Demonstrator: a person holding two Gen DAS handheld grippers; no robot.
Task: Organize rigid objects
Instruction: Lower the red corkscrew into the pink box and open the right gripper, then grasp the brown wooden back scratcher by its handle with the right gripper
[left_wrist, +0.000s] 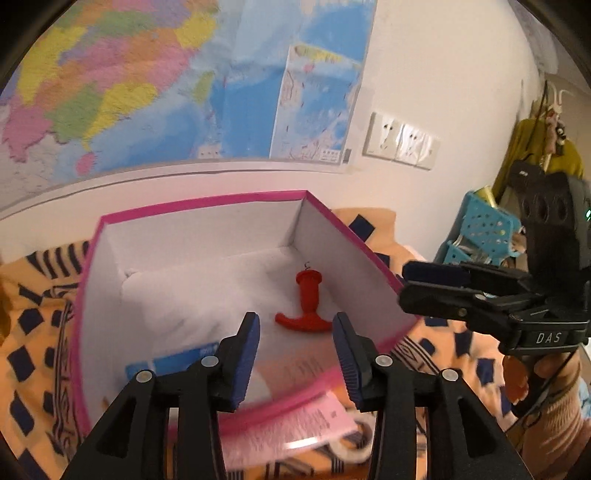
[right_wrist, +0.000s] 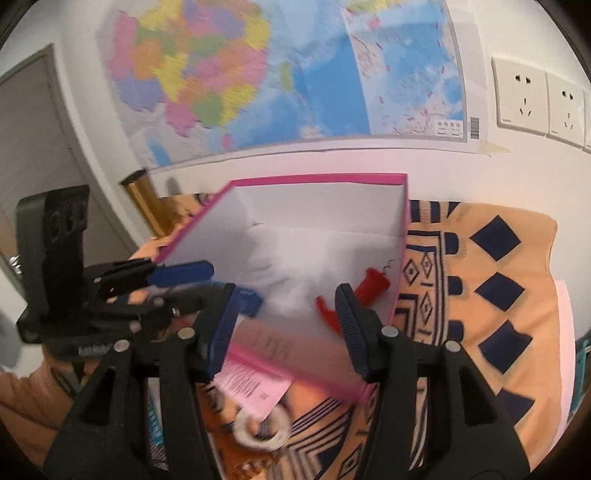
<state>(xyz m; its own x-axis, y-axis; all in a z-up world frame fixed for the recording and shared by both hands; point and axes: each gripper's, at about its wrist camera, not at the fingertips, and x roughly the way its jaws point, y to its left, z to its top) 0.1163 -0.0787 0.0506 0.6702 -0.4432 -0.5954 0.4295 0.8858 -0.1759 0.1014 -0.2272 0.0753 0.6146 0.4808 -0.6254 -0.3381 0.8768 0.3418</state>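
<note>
The left gripper (left_wrist: 295, 354) has its fingers (left_wrist: 245, 354) wide apart and holds nothing. They hang over the near rim of the box (left_wrist: 207, 236), in the lower middle of the left view. In the right view the same gripper (right_wrist: 192, 280) comes in from the left edge, and its upper blue pad lies against the left wall of the box (right_wrist: 317, 206); whether it presses the wall I cannot tell.

The right gripper (right_wrist: 288, 325) is also wide, with nothing between the fingers (right_wrist: 351, 332). The near corner of the box sits in the gap, close to the right finger. In the left view this gripper (left_wrist: 428, 288) enters from the right, level, and there its two fingers look close together, just beside the right wall of the box. A hand (left_wrist: 554, 373) grips its handle at the lower right.

The corkscrew (left_wrist: 304, 302), red with a T handle, lies flat on the white floor of the box, right of centre. In the right view the corkscrew (right_wrist: 373, 284) is partly hidden behind the right finger.

Only the right view shows the tape roll (right_wrist: 264, 428) on the cloth (right_wrist: 498, 295) under the near edge of the box. Only the left view shows the blue basket (left_wrist: 484, 229) at the right. A pink leaflet (left_wrist: 295, 424) lies before the box, and a map (left_wrist: 147, 74) fills the wall above.
</note>
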